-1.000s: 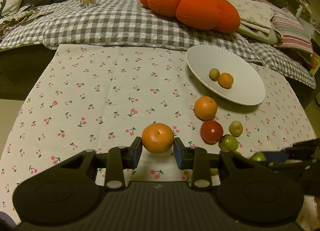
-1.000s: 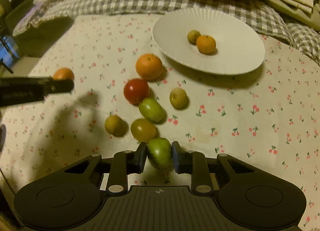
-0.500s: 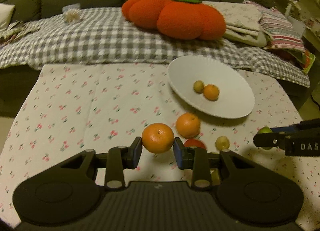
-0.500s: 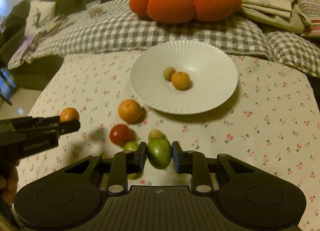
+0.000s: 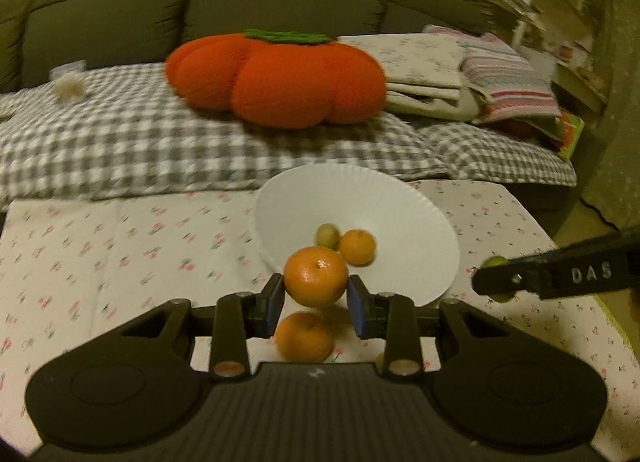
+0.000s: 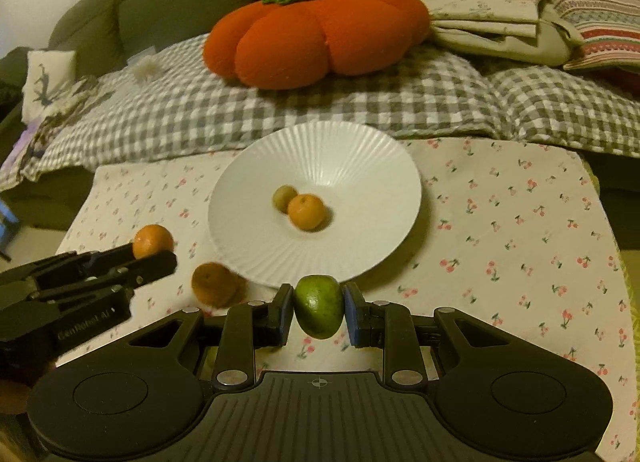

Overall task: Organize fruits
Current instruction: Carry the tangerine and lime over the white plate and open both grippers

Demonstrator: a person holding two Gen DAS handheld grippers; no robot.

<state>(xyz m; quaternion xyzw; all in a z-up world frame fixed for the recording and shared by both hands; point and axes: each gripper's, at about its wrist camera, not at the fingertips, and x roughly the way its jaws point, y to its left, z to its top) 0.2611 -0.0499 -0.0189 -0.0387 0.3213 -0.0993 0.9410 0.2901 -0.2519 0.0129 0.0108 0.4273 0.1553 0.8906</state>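
Observation:
My left gripper (image 5: 316,296) is shut on an orange mandarin (image 5: 316,276) and holds it in the air at the near rim of the white ribbed plate (image 5: 420,230). My right gripper (image 6: 318,308) is shut on a green fruit (image 6: 319,305), held above the cloth just in front of the plate (image 6: 360,166). The plate holds a small orange (image 6: 307,212) and a small yellow-green fruit (image 6: 283,197). Another orange (image 6: 214,284) lies on the cloth by the plate's near left rim; it also shows below my left gripper (image 5: 305,336).
The table has a white cherry-print cloth (image 6: 520,230). Behind it a sofa carries a grey checked blanket (image 6: 400,102), an orange pumpkin cushion (image 6: 316,30) and folded linens (image 6: 500,2). The left gripper shows at the left in the right wrist view (image 6: 100,274).
Both grippers have risen and moved forward toward the plate with their fruits. The loose fruits on the cloth have mostly dropped out of view beneath the grippers.

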